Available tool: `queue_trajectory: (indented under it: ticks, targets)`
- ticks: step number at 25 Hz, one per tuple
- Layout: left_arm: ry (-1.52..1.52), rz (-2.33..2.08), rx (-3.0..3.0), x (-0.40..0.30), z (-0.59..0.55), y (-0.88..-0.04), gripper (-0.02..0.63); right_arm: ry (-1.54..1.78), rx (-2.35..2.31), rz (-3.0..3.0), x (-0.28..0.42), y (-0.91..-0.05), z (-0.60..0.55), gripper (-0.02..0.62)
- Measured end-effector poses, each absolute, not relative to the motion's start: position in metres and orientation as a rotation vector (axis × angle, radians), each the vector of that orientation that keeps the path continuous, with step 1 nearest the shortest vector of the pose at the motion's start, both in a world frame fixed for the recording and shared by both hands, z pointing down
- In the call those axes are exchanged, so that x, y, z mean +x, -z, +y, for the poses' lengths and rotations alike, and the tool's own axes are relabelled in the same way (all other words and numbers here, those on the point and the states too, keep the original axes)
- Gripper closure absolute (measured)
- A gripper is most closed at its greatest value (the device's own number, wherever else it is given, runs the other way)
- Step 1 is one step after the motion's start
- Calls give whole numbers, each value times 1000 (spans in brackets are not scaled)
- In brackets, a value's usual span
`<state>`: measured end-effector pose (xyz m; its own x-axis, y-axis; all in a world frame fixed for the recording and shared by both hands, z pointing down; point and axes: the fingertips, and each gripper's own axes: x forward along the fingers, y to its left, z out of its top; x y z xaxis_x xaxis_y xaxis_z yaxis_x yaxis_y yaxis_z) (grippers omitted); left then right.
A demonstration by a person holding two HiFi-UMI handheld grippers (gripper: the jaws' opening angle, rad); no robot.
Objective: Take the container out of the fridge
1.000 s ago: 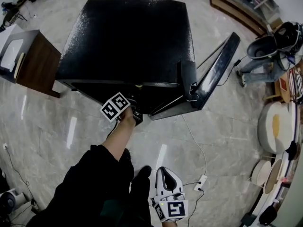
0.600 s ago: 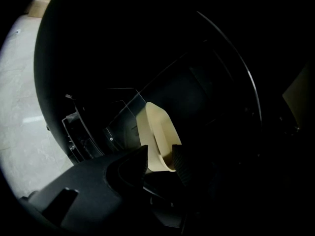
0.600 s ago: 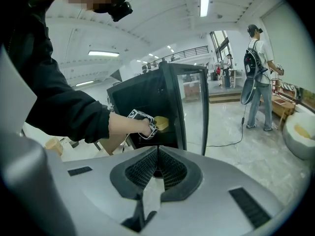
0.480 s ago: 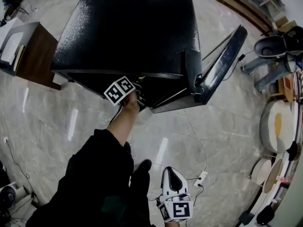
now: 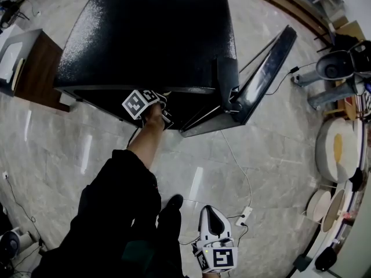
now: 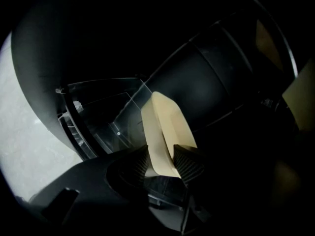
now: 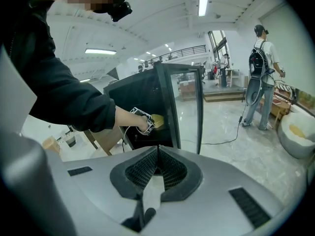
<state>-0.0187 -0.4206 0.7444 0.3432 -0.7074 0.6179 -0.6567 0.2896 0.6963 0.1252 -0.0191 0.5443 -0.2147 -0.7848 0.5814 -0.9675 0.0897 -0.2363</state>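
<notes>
A black mini fridge (image 5: 151, 33) stands on the marble floor with its glass door (image 5: 266, 74) swung open to the right. My left gripper (image 5: 159, 106) reaches into the dark opening. In the left gripper view a cream container (image 6: 165, 124) lies on a clear shelf (image 6: 106, 114), its near end between the two pads of the left gripper (image 6: 165, 163). Those jaws have just been opening and stand wide around it. My right gripper (image 5: 207, 213) hangs low by my leg, shut and empty (image 7: 157, 157). From there the fridge (image 7: 140, 95) and container (image 7: 157, 119) show.
A wooden side table (image 5: 29, 68) stands left of the fridge. A cable and power strip (image 5: 244, 216) lie on the floor near my right gripper. Round white tubs (image 5: 336, 155) and a chair (image 5: 336, 68) sit at the right. A person (image 7: 258, 82) stands further off.
My left gripper has pushed further into the fridge opening, its marker cube now against the front edge. The right gripper stays low by my leg.
</notes>
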Motion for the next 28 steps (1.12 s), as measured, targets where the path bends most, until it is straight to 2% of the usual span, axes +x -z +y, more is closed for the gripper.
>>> queue_trajectory:
  ticks: [7,12,28]
  targets:
    - [23,-1319,1409,-11,-422,-742,499,-850,1747,-2047,127,-545,-13,560]
    - [4,-1318,1377,-15,-411,-750,577,-842,1730,-2065,122,-543,-13,560]
    - [-26,-1320,1458,-19,-392,-739,584,-836,1749,-2075,125,-537,1,560]
